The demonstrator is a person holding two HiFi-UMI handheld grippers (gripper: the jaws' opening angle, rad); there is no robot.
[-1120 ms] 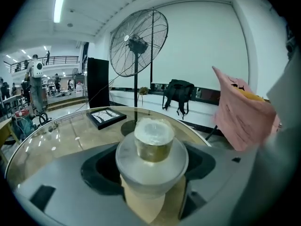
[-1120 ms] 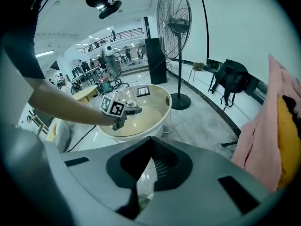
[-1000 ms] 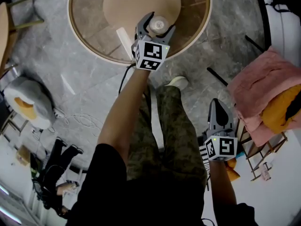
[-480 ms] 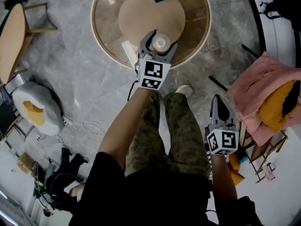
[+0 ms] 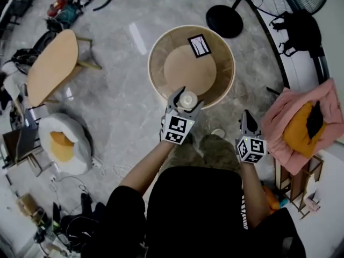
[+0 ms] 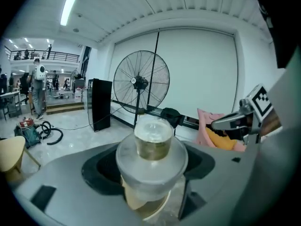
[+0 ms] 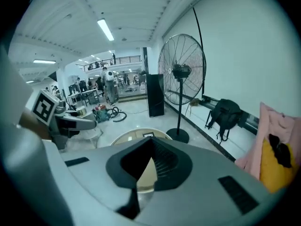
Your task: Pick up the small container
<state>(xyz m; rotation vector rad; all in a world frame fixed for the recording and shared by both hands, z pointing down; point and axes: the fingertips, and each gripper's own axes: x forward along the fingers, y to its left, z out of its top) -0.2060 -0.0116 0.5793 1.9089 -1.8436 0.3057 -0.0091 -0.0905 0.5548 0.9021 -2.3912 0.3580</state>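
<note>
The small container (image 5: 188,99) is a translucent tub with a pale lid. My left gripper (image 5: 186,95) is shut on it and holds it in the air over the near rim of the round wooden table (image 5: 157,63). In the left gripper view the container (image 6: 152,147) sits upright between the two grey jaws, filling the gap, with the table's edge showing below it. My right gripper (image 5: 246,115) hangs to the right, off the table, jaws shut with nothing in them. In the right gripper view the right gripper (image 7: 146,145) points toward the table.
A black-and-white card (image 5: 200,45) lies on the table's far side. A floor fan's black base (image 5: 224,20) stands behind the table. A wooden stool (image 5: 54,66) and an egg-shaped cushion (image 5: 63,144) are at the left; a pink cloth (image 5: 293,125) is at the right.
The view has pulled up and back, so the table looks much smaller. The left gripper, still shut on the container, has come up off the tabletop. The right gripper stays shut.
</note>
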